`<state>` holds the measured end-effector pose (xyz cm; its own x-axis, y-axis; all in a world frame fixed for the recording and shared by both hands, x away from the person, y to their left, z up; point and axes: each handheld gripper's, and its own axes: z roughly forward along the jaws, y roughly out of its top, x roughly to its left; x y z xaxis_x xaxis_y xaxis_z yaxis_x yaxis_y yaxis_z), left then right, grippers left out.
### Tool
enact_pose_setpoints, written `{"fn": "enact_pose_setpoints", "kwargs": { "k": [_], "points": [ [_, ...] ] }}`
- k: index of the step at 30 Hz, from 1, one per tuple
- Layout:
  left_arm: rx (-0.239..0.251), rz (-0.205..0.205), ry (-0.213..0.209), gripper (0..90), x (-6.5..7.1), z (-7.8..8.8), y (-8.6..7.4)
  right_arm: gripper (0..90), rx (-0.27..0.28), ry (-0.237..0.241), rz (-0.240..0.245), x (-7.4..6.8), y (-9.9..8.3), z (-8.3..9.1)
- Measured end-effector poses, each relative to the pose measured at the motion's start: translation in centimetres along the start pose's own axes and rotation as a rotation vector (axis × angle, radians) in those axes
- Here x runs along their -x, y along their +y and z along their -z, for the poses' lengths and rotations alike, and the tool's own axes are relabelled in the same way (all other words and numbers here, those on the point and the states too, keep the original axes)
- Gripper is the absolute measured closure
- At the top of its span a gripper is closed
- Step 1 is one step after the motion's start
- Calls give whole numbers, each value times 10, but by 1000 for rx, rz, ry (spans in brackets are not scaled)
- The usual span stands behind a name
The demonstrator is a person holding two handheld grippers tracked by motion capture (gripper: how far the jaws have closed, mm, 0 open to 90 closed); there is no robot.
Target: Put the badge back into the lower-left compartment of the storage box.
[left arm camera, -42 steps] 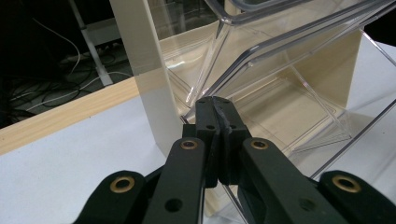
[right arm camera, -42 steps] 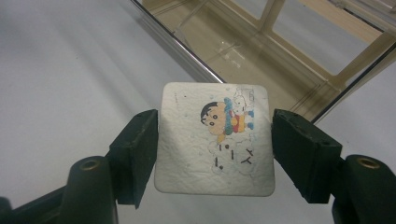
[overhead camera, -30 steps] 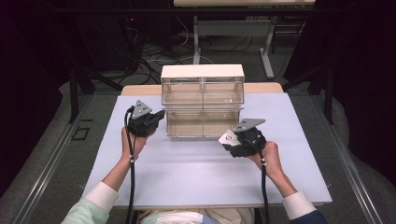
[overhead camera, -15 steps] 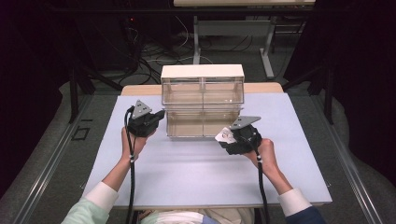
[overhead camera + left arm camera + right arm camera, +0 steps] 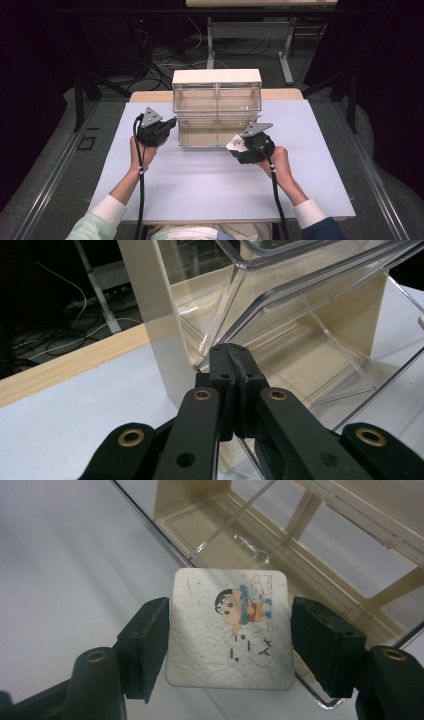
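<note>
Right gripper (image 5: 230, 630) pinches a square cartoon card (image 5: 229, 627) by its edges just above the open clear drawer (image 5: 216, 131); left gripper (image 5: 231, 354), jaws pressed together, touches that drawer's side

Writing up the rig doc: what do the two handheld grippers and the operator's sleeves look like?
Both are black. The left gripper and right gripper each carry a grey three-cornered plate on top and trail a black cable back along the forearm. In the gripper views the jaw arms are matte black with brass-ringed pivot holes and blocky pads. Left sleeve is pale green with a white cuff, right sleeve dark blue with a white cuff.
</note>
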<state>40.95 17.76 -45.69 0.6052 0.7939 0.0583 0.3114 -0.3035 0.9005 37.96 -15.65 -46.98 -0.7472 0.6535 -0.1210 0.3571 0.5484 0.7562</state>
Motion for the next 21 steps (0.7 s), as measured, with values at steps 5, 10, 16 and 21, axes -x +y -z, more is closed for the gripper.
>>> {"fn": "enact_pose_setpoints", "kwargs": {
  "k": [5, 10, 16, 21],
  "points": [
    [0, 0, 0, 900, 0, 0, 0, 332, -7, 0, 0, -1, 3, -2],
    [0, 0, 1, 900, 0, 0, 0, 332, 13, -6, 1, -2, 6, -5],
    [1, 0, 1, 900, 0, 0, 0, 332, 5, -3, 0, -3, 9, -8],
    [1, 0, 0, 900, 0, 0, 0, 332, 30, -10, 6, -4, 11, -11]
  ]
}}
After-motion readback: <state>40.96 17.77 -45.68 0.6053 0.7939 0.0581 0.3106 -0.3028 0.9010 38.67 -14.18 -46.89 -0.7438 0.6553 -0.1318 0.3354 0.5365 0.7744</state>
